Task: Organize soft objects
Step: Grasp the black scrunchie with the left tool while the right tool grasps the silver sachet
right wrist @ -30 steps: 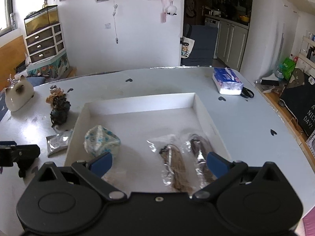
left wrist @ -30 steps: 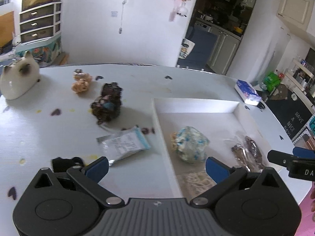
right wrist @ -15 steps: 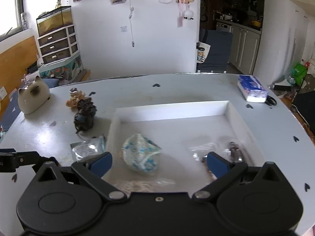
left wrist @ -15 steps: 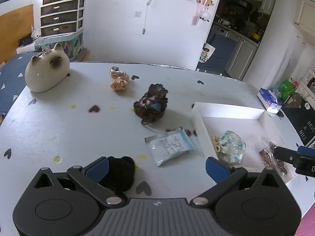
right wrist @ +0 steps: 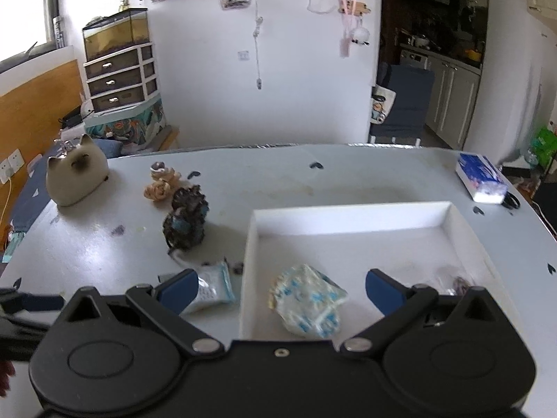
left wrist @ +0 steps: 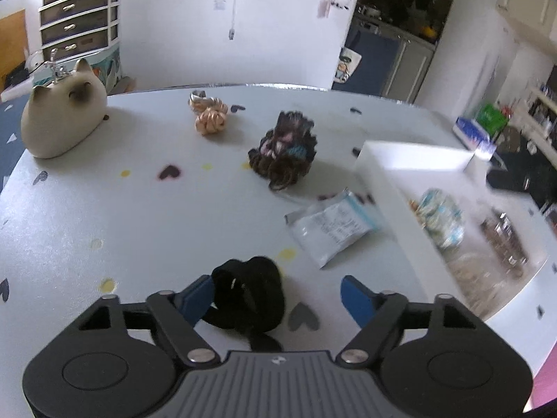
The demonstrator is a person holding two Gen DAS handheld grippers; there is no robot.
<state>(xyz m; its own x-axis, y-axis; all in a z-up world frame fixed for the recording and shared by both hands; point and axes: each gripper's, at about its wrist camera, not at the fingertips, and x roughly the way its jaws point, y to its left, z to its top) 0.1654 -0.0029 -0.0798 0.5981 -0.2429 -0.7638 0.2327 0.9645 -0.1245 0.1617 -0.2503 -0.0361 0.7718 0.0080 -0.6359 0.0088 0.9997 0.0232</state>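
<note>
A black soft bundle (left wrist: 249,296) lies on the grey table (left wrist: 139,216), between the fingers of my left gripper (left wrist: 275,294). The jaws are closing. The left finger touches the bundle and the right finger stands apart from it. My right gripper (right wrist: 280,285) hangs open and holds nothing, above a blue-and-white cloth (right wrist: 308,301) in the white tray (right wrist: 348,216). Outside the tray lie a dark scrunchie bundle (left wrist: 283,149), peach scrunchies (left wrist: 209,115) and a plastic packet (left wrist: 330,226). Bagged brown pieces (left wrist: 504,240) rest in the tray's right part.
A cat figurine (left wrist: 61,118) stands at the table's far left corner. A blue tissue pack (right wrist: 482,177) lies at the far right, beyond the tray. The tray's wall (left wrist: 410,160) rises right of the packet. The table's near edge runs close below the tray.
The left gripper has moved left and down until the black bundle sits between its fingers, and its jaws have narrowed. The right gripper has shifted left over the tray.
</note>
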